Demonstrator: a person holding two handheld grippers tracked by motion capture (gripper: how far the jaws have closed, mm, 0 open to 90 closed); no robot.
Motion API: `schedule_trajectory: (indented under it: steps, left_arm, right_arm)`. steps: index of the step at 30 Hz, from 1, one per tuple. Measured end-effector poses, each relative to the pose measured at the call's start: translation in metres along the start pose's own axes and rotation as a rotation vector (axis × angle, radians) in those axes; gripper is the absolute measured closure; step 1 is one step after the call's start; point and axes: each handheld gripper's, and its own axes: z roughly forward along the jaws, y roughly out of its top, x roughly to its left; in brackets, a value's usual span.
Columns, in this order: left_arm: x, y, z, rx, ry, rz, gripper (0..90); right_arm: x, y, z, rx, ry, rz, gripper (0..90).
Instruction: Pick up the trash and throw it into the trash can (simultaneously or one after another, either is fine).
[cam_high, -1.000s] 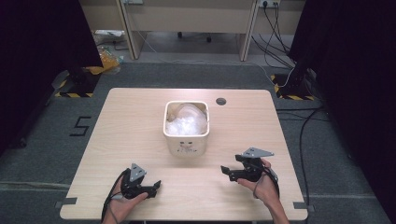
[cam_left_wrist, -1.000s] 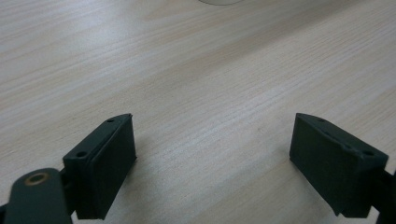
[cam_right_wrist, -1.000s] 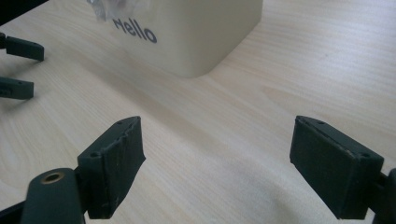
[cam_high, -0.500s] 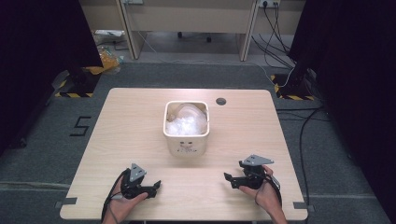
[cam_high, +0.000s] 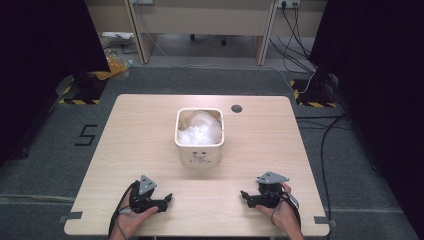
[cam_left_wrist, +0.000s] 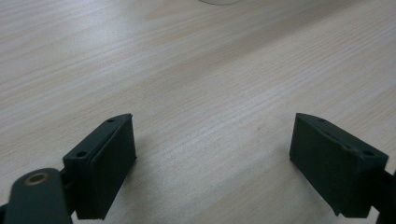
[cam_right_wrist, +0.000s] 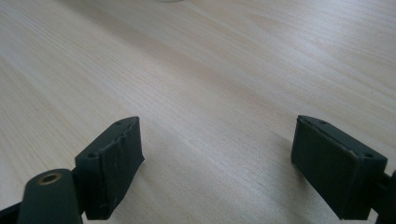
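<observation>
Overall, the bench (cam_high: 135, 135) is a rectangular slab with rounded corners and a pale wood-grain laminate, matte, its fine lines running lengthwise. A small round dark grommet (cam_high: 236, 108) sits near its far edge, right of centre.

At the middle of the bench stands the bin (cam_high: 199, 156), a cream plastic tub, roughly square in plan with rounded corners and a rolled rim; its near wall carries small dark markings. Inside lies the white bag (cam_high: 200, 131), a crumpled, glossy, translucent film that fills most of the opening. The bin stands well apart from both tools, on the far side of them.

The left tool (cam_high: 162, 200) rests low over the near left part of the bench, held in a hand (cam_high: 134, 220); a grey 3-cornered plate tops its black body. In the left gripper view (cam_left_wrist: 212, 161) its 2 jaws are set wide, with bare laminate between the flat, matte black block pads.

The right tool (cam_high: 245, 196) sits at the near right, also gripped in a hand (cam_high: 280, 212). In the right gripper view (cam_right_wrist: 215, 163) its 2 jaws likewise stand wide apart over bare wood grain, holding nothing.
</observation>
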Motion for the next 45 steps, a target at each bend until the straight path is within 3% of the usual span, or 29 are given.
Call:
schedule_trajectory:
  steps: [3,45]
  left_arm:
    - [0.0000,0.0000,0.0000,0.000,0.000,0.000,13.6]
    - [0.0000,-0.0001,0.0001,-0.002,0.000,0.000,13.6]
  right_arm:
    - [0.0039,0.0005,0.0015,0.013,-0.021,-0.026,15.3]
    - [0.0037,0.0008,0.0019,0.014,-0.024,-0.025,14.9]
